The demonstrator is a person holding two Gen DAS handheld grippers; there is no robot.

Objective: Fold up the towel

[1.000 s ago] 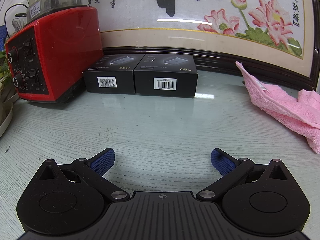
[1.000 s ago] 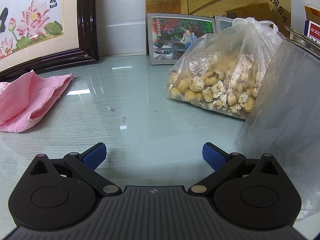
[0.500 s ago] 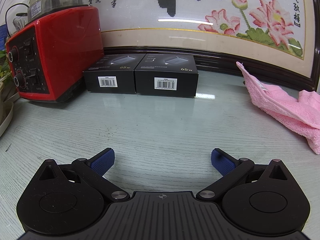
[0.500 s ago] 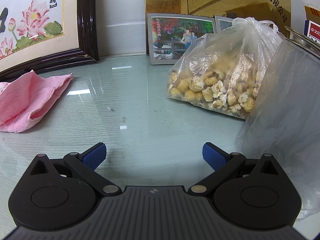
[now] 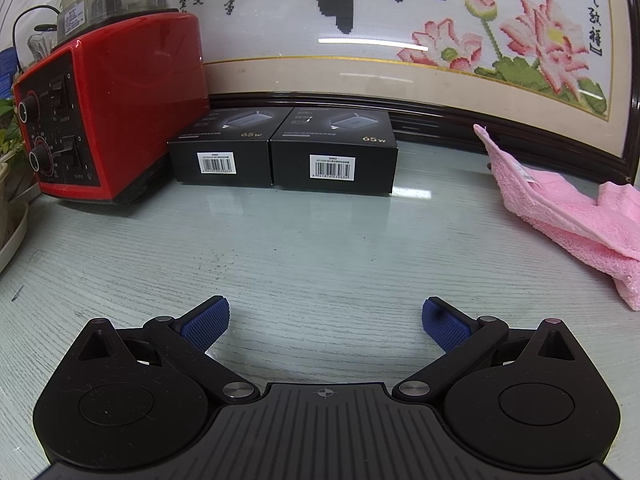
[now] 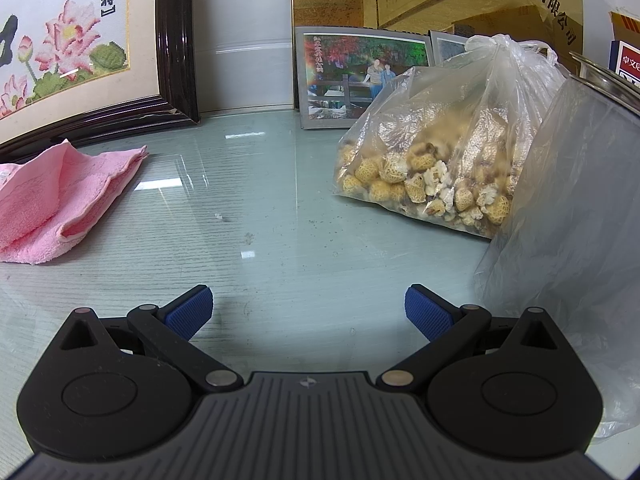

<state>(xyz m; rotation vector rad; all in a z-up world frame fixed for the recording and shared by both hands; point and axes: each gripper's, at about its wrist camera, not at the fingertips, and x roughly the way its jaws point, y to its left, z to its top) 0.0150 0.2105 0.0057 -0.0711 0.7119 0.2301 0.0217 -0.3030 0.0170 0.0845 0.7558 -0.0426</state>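
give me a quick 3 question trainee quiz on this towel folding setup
1. True or false: the left gripper is shut on the pink towel.
2. Which sits closest to the red appliance? A) black boxes B) clear bag of dried pieces C) photo frame
3. In the right wrist view, on which side of the right gripper does the towel lie?

Key: 1 false, both grippers are open and empty; 2 A; 3 left.

1. Two black boxes, side by side.
2. One red appliance.
3. One pink towel.
4. One framed embroidery.
5. Two clear plastic bags: one with pale lumps inside, another beside it.
6. One framed photo in full sight.
7. Two tongs, each spread wide.
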